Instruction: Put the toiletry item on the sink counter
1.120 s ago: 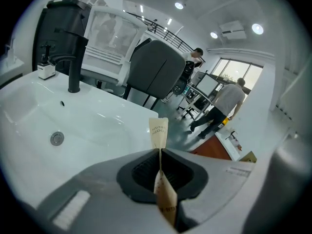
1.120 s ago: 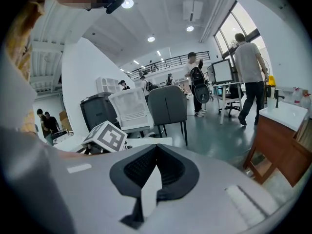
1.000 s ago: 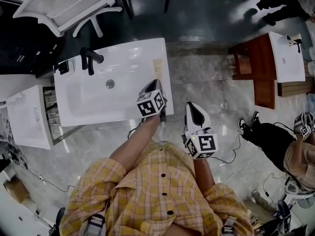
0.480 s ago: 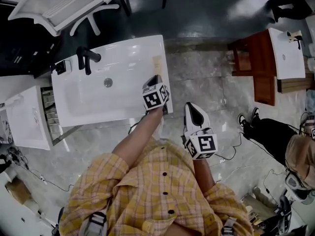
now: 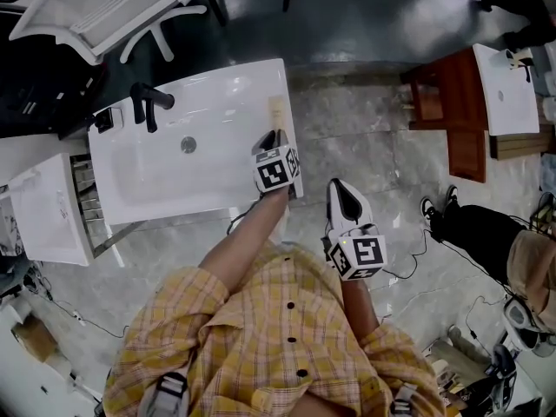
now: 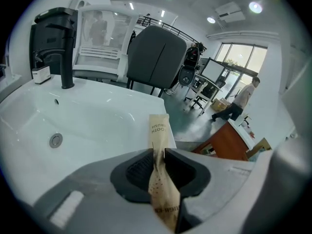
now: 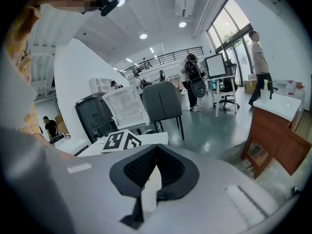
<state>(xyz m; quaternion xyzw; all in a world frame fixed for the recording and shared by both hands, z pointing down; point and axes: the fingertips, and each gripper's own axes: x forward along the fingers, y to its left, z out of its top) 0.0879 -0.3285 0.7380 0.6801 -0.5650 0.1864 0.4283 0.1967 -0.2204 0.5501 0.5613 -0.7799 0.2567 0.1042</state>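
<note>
toothbrush packet (image 6: 158, 130), a tan paper sleeve, runs up through the jaws of the left gripper (image 6: 159, 154). its far end reaches out over the right-hand rim of the white sink counter (image 5: 174, 200), beside the basin and well apart from the black faucet (image 5: 148, 104) and the drain (image 5: 188, 145). from the head view the packet lies along that rim strip and looks to be resting on it, but contact at the tip is too small to confirm.

left gripper's jaws have just been opening. they stand a little apart with the packet between them, and my read is that the pads are no longer squeezing it, though the gap is narrow. the gripper is tipped downward at the counter's right edge.

right gripper (image 7: 156, 150) hangs off to the side over the floor, clear of the counter. its jaw tips look pressed together. a pale sliver shows in the gap further back, and i can't tell if that is a thing or just the floor behind. it has no part in the placing as far as i can see.

progress, judged: nearly done. carry is finished, item is at the counter, release has started. left to do: jaws wider, packet settles flat on the rim, gripper backs off without dragging it. risk: the narrow rim, since the packet could slide into the basin or off the outer edge.
</note>
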